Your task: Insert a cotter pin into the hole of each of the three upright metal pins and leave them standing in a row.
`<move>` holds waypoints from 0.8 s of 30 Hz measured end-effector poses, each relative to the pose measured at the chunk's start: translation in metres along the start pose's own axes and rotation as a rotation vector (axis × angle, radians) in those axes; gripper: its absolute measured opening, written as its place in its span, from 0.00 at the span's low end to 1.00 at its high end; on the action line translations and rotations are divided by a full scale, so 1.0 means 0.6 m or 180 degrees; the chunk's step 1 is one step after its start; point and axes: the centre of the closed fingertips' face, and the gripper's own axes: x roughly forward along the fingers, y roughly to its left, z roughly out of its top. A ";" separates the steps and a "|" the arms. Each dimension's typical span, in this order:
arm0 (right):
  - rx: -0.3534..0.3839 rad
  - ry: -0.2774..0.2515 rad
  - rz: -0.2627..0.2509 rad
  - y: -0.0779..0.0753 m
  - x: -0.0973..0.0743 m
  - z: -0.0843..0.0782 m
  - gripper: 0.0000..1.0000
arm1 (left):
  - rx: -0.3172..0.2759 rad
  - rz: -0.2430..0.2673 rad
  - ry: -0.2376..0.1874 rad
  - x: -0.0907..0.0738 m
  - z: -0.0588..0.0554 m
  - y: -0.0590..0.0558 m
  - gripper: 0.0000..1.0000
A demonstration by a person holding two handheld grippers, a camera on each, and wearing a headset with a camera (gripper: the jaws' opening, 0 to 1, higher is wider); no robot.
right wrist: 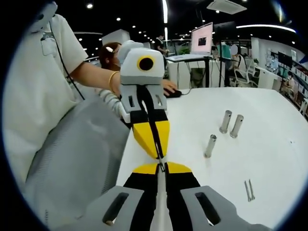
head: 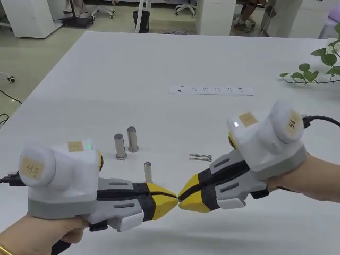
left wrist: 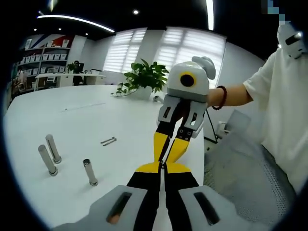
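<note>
We find the left claw (head: 171,198) and right claw (head: 184,197) closed tight and empty, tip to tip at lower centre. The metal pins (head: 132,139) stand left of centre, with the cotter pins (head: 201,157) to their right. In our judgement, a careless swing could topple the nearest pin (head: 147,172).

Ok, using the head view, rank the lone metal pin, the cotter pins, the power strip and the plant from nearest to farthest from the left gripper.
1. The lone metal pin, standing just beyond the left gripper.
2. The cotter pins, lying a little further back, to the right.
3. The power strip, flat across mid-table.
4. The plant, at the far right edge.
</note>
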 end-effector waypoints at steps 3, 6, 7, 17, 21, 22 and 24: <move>0.0005 -0.0005 0.0020 0.000 -0.001 -0.001 0.06 | 0.0011 -0.0019 -0.0017 0.000 0.000 -0.001 0.00; 0.0006 -0.0004 0.0046 0.003 -0.001 -0.002 0.06 | 0.0022 -0.0034 -0.0007 0.000 0.000 -0.002 0.00; 0.0001 -0.0001 0.0052 0.004 -0.001 -0.003 0.06 | 0.0022 -0.0037 -0.0006 0.000 -0.001 -0.002 0.00; -0.0226 0.0187 0.0057 0.012 0.001 -0.010 0.03 | 0.0047 -0.0008 0.0060 0.005 -0.008 -0.007 0.02; -0.0283 0.0265 0.0040 0.009 0.000 -0.013 0.03 | 0.0090 0.0032 0.0080 0.005 -0.011 -0.003 0.02; -0.0290 0.0280 0.0036 0.008 0.000 -0.013 0.03 | 0.0093 0.0045 0.0088 0.004 -0.012 -0.002 0.02; -0.0298 0.0308 0.0013 0.005 -0.001 -0.013 0.03 | 0.0110 0.0112 0.0092 0.003 -0.013 0.005 0.04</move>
